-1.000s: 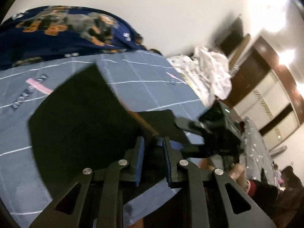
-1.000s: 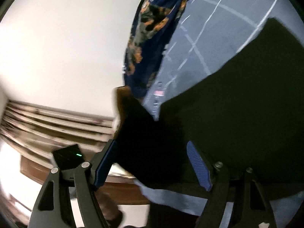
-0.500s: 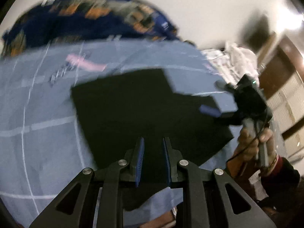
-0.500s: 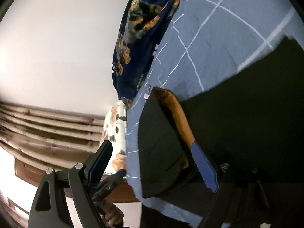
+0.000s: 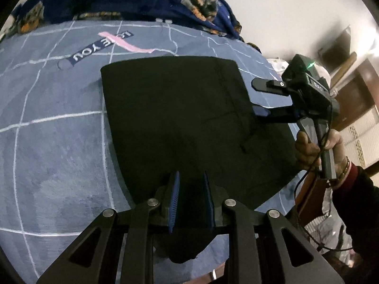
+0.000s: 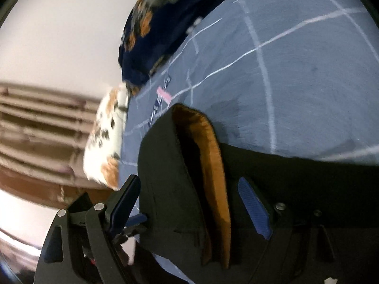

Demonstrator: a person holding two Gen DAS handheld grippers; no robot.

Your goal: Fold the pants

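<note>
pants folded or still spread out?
Folded: the black pants lie as a compact rectangle on the blue bedsheet, orange lining layered at one edge.

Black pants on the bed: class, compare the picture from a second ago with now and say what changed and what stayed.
The raised fold of the black pants has been brought down and now lies flat on the blue bedsheet. The right gripper has let go and drawn back to the edge, open. The left gripper stays clamped on the near edge.

- Pants (image 5: 180, 123) near edge hidden behind left gripper (image 5: 190, 203); grip there unclear.
- Blanket (image 6: 163, 19), shelves (image 6: 42, 127) blurred.
- Person (image 5: 355, 203) cut off at frame edge.
</note>
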